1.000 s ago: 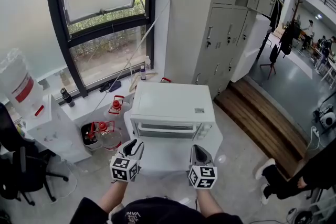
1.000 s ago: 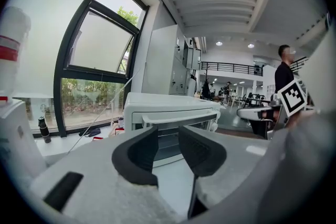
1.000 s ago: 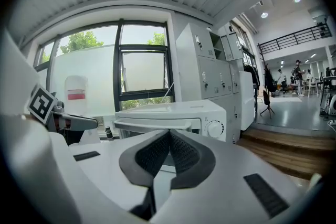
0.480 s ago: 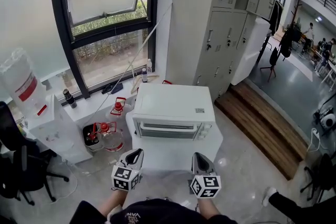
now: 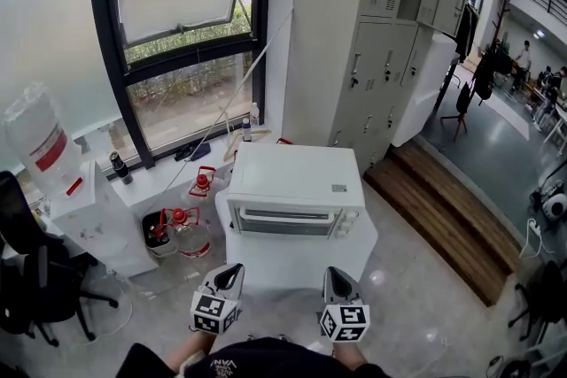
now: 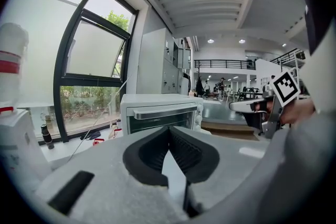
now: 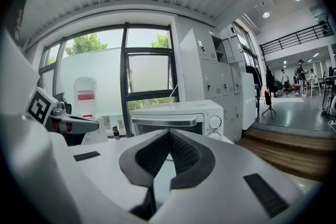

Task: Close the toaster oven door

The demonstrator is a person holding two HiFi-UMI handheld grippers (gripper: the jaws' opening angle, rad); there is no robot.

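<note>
The white toaster oven (image 5: 297,190) stands on a low white table (image 5: 297,259), its glass door upright and closed under a silver handle. It also shows ahead in the left gripper view (image 6: 160,113) and in the right gripper view (image 7: 178,115). My left gripper (image 5: 231,270) hovers over the table's near edge, well short of the oven. Its jaws have just been closing and now meet with nothing between them (image 6: 169,128). My right gripper (image 5: 334,273) sits beside it at the same distance, shut and empty (image 7: 169,132).
A water dispenser (image 5: 80,204) carrying a jug (image 5: 35,137) stands at the left. Water bottles (image 5: 177,227) sit on the floor by the table. A black chair (image 5: 35,283) is at the far left, grey lockers (image 5: 390,40) behind, and a wooden step (image 5: 443,208) at the right.
Both grippers have drawn back from the oven toward the person. The left gripper's jaws, apart a second ago, have closed. The oven door has stayed closed.
</note>
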